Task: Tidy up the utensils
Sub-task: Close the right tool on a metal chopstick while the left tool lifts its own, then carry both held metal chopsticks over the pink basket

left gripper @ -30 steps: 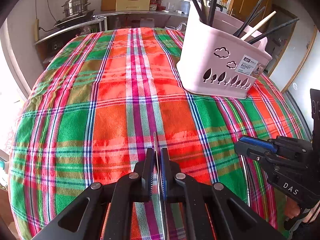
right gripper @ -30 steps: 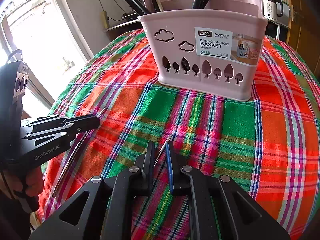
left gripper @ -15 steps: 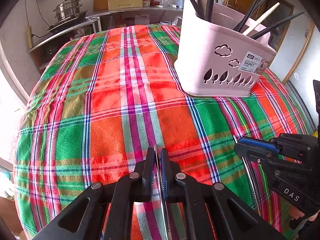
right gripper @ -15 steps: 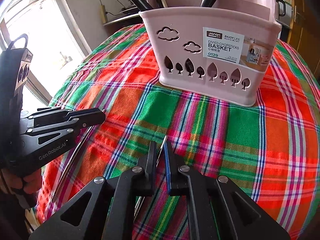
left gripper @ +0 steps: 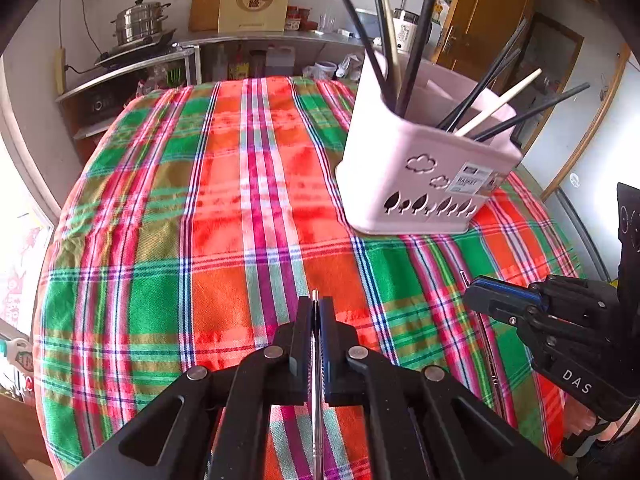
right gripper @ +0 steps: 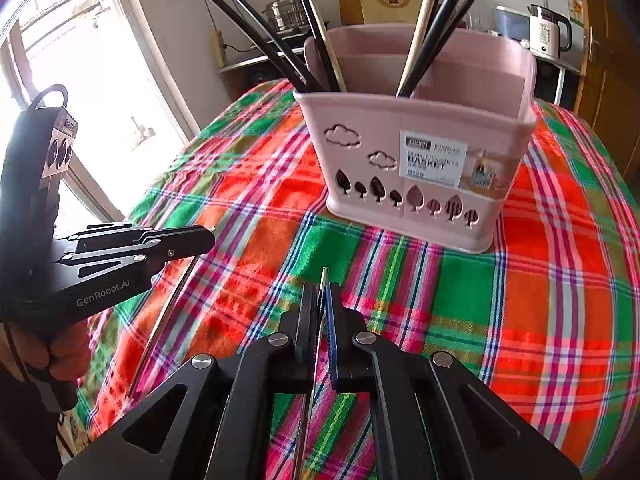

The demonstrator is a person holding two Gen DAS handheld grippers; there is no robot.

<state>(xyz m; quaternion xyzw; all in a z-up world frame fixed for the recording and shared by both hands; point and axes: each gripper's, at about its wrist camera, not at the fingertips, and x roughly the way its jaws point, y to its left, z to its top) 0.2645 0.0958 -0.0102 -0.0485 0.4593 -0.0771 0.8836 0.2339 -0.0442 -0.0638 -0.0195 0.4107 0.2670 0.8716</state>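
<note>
The left gripper [left gripper: 316, 312] is clamped on a thin metal chopstick [left gripper: 317, 420]; the right gripper [right gripper: 322, 300], just closed, pinches another metal chopstick [right gripper: 310, 400], both near the pink basket [right gripper: 420, 160].

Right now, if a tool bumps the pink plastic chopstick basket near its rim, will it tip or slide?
The pink plastic chopstick basket looks light, so it would probably slide on the plaid tablecloth. Long black chopsticks lean outward above the rim, so tipping seems possible.
</note>
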